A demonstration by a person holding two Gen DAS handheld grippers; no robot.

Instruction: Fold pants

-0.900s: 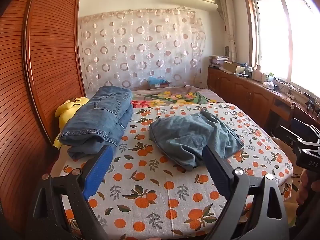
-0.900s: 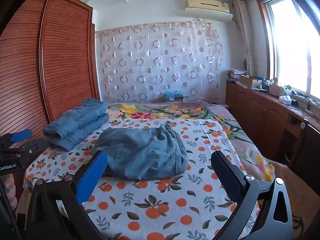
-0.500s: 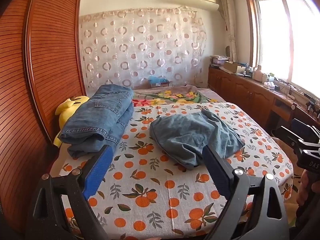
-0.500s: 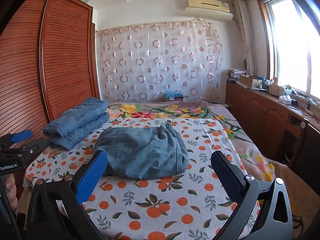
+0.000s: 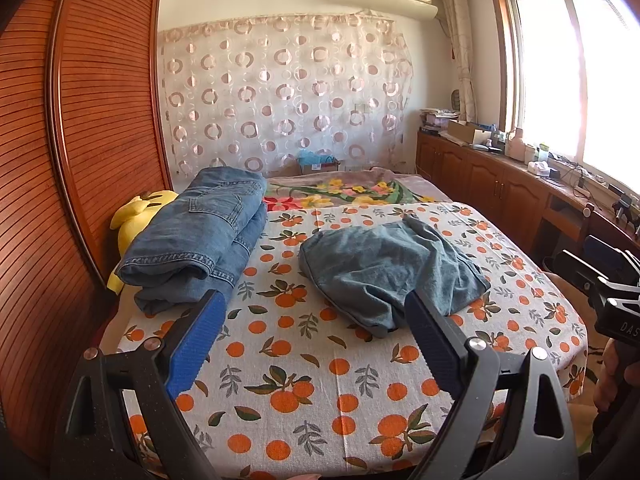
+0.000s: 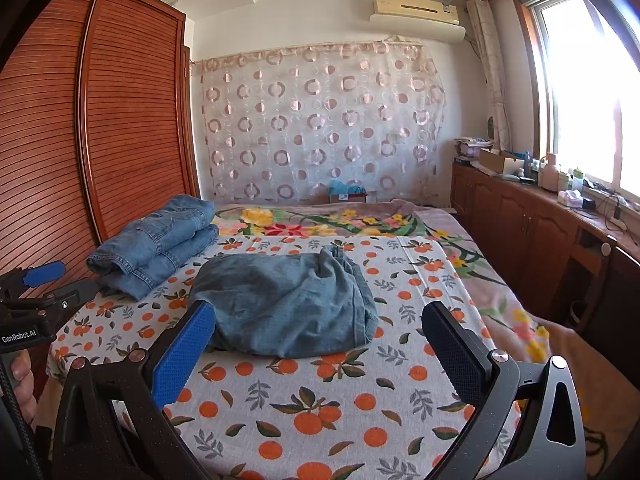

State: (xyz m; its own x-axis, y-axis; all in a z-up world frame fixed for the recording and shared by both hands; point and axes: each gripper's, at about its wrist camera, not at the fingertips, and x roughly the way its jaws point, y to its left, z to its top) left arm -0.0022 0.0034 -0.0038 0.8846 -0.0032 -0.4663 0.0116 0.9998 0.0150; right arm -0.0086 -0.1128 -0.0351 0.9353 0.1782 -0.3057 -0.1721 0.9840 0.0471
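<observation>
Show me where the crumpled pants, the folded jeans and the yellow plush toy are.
crumpled pants (image 6: 288, 304), right wrist view, middle of the heap
folded jeans (image 5: 200, 236), left wrist view, top layer
yellow plush toy (image 5: 138, 210), left wrist view, its visible top

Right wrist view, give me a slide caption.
Open right gripper hovers before crumpled pants on the orange-print bedspread, folded jeans stacked behind.
</observation>
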